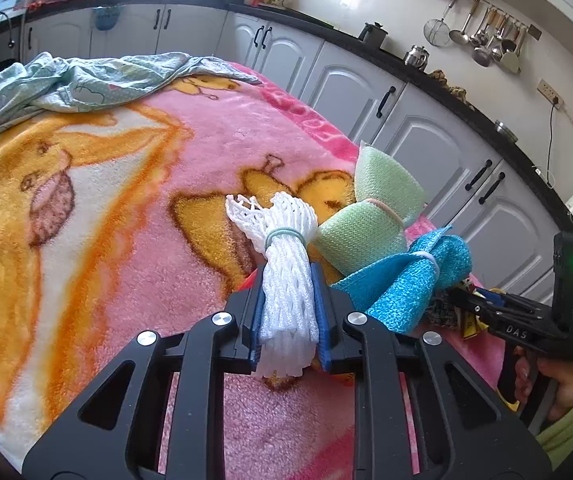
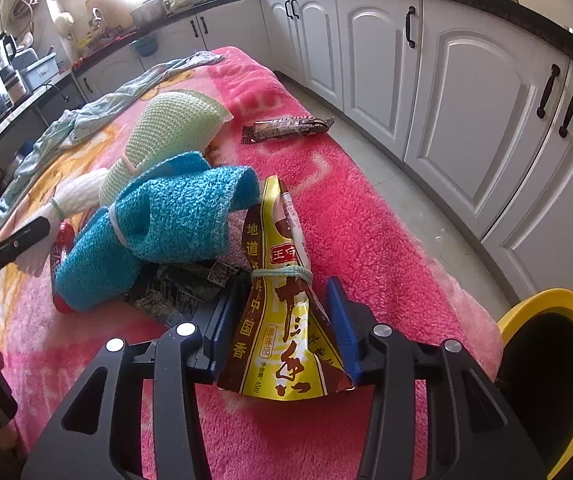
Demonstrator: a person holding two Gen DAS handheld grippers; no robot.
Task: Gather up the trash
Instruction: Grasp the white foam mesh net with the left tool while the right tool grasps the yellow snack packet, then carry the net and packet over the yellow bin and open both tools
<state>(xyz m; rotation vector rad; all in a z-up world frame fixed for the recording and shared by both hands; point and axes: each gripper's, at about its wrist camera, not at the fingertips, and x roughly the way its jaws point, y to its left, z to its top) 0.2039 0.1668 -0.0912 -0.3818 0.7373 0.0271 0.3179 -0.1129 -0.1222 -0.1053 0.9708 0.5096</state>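
While held: one white net bundle (image 1: 286,280) | one yellow packet (image 2: 286,320)

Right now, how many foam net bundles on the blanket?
3: white bundle in the left claw, green bundle beside it, blue bundle nearest the right claw. Others may be hidden.

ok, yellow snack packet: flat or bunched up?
Bunched. A pale green band cinches the yellow snack packet at its middle, and both ends flare out.
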